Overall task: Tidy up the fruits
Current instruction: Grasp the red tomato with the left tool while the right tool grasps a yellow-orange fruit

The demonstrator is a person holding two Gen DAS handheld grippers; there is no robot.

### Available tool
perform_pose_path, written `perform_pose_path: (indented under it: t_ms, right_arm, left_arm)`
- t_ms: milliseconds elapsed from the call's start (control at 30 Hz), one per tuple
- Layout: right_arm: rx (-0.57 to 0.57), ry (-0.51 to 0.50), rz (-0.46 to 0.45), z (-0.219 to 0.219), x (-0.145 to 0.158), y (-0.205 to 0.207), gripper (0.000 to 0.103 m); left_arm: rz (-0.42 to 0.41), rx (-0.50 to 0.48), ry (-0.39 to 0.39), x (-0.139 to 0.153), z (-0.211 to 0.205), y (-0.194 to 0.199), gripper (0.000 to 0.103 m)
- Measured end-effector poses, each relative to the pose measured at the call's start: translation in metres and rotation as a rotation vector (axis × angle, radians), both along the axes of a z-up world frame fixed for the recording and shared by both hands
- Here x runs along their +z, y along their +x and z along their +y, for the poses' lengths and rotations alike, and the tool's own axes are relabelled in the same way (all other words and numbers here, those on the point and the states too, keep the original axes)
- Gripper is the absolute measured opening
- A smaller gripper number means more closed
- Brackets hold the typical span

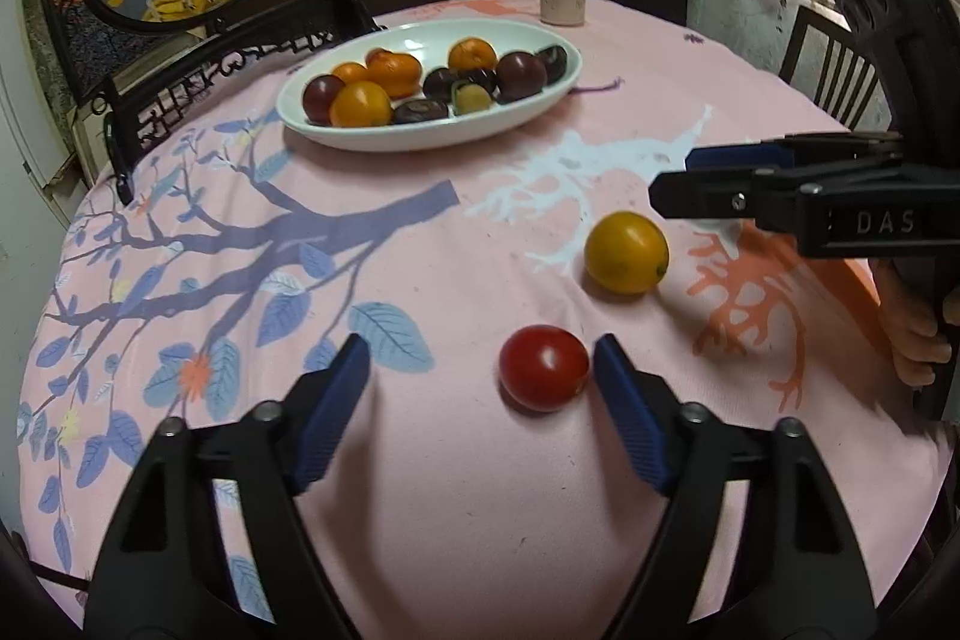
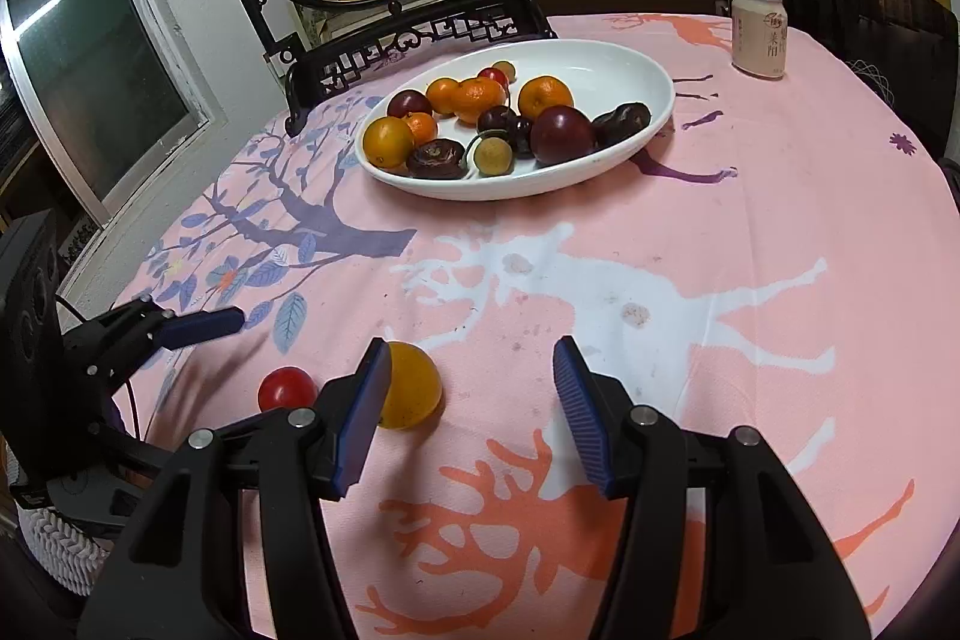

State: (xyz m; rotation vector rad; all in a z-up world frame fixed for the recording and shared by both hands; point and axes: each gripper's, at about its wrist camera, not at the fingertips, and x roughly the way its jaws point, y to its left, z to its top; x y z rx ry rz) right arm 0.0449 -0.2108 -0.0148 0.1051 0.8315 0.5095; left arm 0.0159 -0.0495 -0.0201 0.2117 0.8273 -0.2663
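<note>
Down at the bottom of the left wrist view, the left gripper was spread wide and released, its right blue pad just beside the red tomato on the pink tablecloth, nothing between the pads. Up and to the right sat the yellow-orange fruit, loose on the cloth. At the right edge, the right gripper came in side-on; in its own view the right gripper was released too, holding nothing, the yellow-orange fruit partly behind its left pad. In the upper middle, the white oval dish was loaded with oranges and dark plums, a can behind it.
</note>
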Motion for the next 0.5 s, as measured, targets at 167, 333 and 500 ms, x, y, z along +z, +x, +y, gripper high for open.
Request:
perform_pose_path:
  t_ms: [167, 333, 500]
  right_arm:
    - [0.002, -0.002, 0.005, 0.001, -0.001, 0.000, 0.056]
    - [-0.002, -0.003, 0.005, 0.001, -0.002, 0.001, 0.056]
    - [-0.002, -0.007, 0.017, 0.001, -0.005, 0.002, 0.056]
  left_arm:
    - [0.047, -0.038, -0.023, -0.006, -0.005, 0.005, 0.067]
    - [0.085, -0.083, -0.037, -0.012, -0.013, 0.008, 0.040]
    - [0.088, -0.092, -0.058, -0.011, -0.013, 0.008, 0.033]
